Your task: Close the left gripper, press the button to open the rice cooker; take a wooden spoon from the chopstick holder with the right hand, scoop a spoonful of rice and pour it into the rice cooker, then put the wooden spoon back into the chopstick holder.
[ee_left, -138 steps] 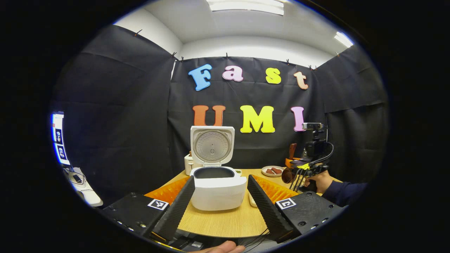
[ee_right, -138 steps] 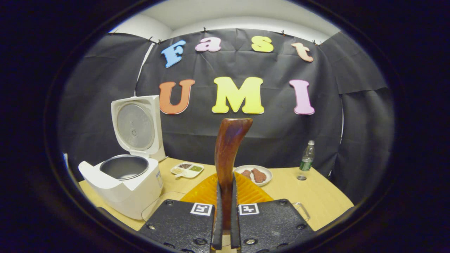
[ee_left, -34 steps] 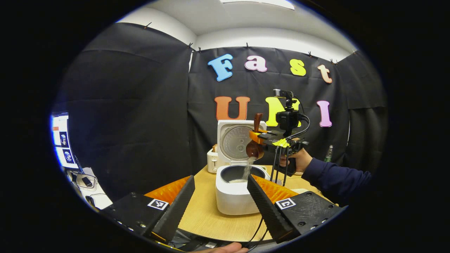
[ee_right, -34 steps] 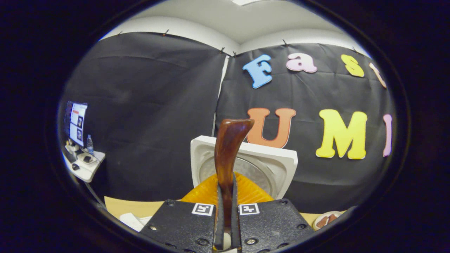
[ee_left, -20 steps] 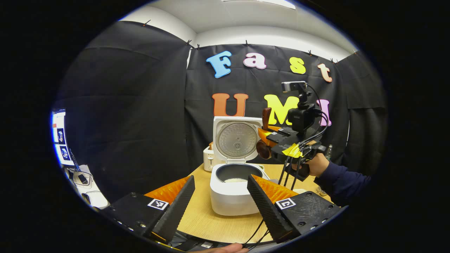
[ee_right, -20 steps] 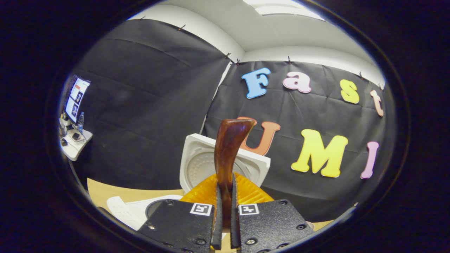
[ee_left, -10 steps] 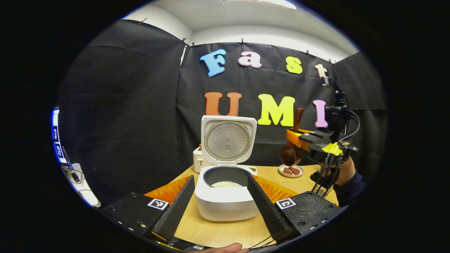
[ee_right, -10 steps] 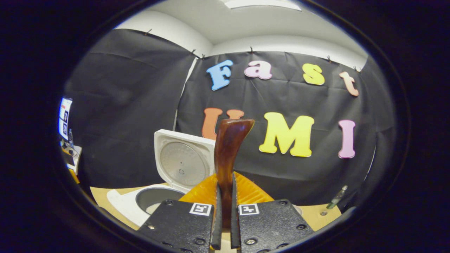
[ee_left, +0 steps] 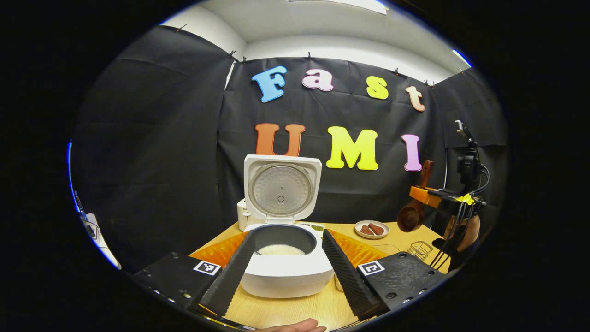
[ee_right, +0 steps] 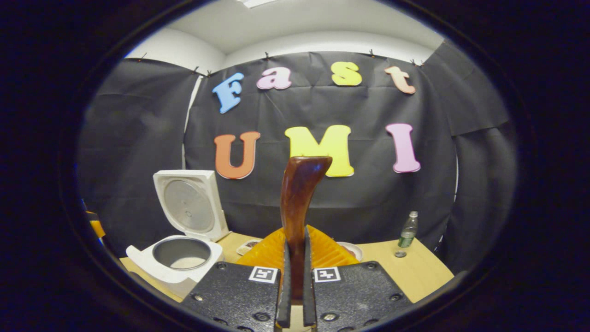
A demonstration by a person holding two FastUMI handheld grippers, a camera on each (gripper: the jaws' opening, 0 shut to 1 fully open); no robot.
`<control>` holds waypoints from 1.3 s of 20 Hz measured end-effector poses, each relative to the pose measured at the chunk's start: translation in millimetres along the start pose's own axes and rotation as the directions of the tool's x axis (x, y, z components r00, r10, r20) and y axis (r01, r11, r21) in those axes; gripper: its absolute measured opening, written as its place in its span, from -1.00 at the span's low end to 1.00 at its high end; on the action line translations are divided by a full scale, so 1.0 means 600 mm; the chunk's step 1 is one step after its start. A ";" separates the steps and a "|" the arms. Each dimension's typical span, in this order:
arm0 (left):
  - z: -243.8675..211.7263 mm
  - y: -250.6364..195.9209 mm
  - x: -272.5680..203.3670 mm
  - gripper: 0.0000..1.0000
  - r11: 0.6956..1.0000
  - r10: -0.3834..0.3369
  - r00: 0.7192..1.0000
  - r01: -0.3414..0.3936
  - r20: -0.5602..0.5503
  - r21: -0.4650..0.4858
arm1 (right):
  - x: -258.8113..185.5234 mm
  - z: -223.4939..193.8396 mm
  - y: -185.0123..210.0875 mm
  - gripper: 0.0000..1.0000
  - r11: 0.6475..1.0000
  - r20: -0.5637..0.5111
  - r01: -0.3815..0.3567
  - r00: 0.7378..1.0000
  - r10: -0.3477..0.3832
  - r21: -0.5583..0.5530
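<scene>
Honestly the risky bit was the return: right gripper (ee_right: 295, 295) was pinching the wooden spoon (ee_right: 297, 207) up high above the wire chopstick holder (ee_left: 418, 249), so the bowl could've snagged its rim, while left gripper (ee_left: 281, 269) sat spread around the rice cooker (ee_left: 286, 272).

Bright ceiling panels (ee_left: 339, 3) overhead; sharp centre; fisheye-bent edges.
</scene>
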State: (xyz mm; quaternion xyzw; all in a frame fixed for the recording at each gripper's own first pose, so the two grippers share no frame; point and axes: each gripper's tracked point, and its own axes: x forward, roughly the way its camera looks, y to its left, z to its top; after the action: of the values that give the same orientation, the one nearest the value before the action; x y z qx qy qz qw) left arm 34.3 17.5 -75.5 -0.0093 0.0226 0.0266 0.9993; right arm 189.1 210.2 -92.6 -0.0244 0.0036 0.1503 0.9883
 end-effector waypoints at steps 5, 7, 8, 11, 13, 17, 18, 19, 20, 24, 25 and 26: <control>0.014 -0.035 0.021 0.85 0.999 -0.035 0.998 0.035 0.052 -0.005 | -0.020 -0.025 -0.107 -0.69 0.996 -0.029 0.087 0.996 -0.087 0.017; 0.022 -0.040 0.028 0.84 0.999 -0.033 0.997 0.034 0.073 -0.005 | -0.024 -0.043 -0.135 -0.67 0.995 -0.053 0.099 0.994 -0.098 0.024; 0.026 -0.042 0.031 0.84 0.999 -0.032 0.996 0.032 0.080 -0.005 | -0.028 -0.054 -0.149 -0.67 0.994 -0.066 0.104 0.993 -0.102 0.033; 0.040 -0.056 0.033 0.84 0.999 -0.041 0.993 0.041 0.108 0.002 | -0.032 -0.076 -0.197 -0.61 0.987 -0.087 0.141 0.987 -0.134 0.073; 0.042 -0.072 0.033 0.85 0.998 -0.069 0.991 0.070 0.115 -0.005 | -0.030 -0.096 -0.220 -0.65 0.983 -0.098 0.166 0.982 -0.159 0.072; 0.045 -0.084 0.034 0.86 0.995 -0.086 0.989 0.090 0.121 -0.030 | -0.024 -0.146 -0.233 -0.65 0.985 -0.137 0.159 0.979 -0.149 0.070; 0.045 -0.086 0.036 0.87 0.995 -0.087 0.989 0.092 0.118 -0.037 | -0.022 -0.155 -0.234 -0.64 0.985 -0.143 0.153 0.980 -0.141 0.076; 0.046 -0.089 0.038 0.88 0.995 -0.088 0.990 0.093 0.113 -0.039 | -0.022 -0.159 -0.234 -0.61 0.985 -0.142 0.140 0.982 -0.126 0.096; 0.047 -0.089 0.041 0.88 0.995 -0.085 0.990 0.089 0.109 -0.037 | -0.022 -0.157 -0.232 -0.60 0.986 -0.132 0.121 0.986 -0.105 0.119; 0.058 -0.083 0.044 0.88 0.997 -0.070 0.991 0.072 0.114 -0.017 | -0.033 -0.133 -0.278 0.22 0.972 -0.070 0.208 0.977 -0.201 0.109; 0.061 -0.080 0.047 0.88 0.998 -0.065 0.992 0.067 0.112 -0.012 | -0.041 -0.125 -0.281 0.36 0.970 -0.058 0.223 0.974 -0.218 0.092; 0.063 -0.078 0.050 0.88 0.998 -0.062 0.992 0.063 0.110 -0.007 | -0.052 -0.114 -0.277 0.46 0.972 -0.044 0.223 0.975 -0.220 0.077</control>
State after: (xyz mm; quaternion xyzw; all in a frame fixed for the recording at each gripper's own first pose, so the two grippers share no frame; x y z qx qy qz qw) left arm 68.4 -26.8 -38.5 -0.0136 -0.0326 -0.0041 0.9994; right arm 208.9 39.0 -152.8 0.0130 0.0243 0.0385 0.9989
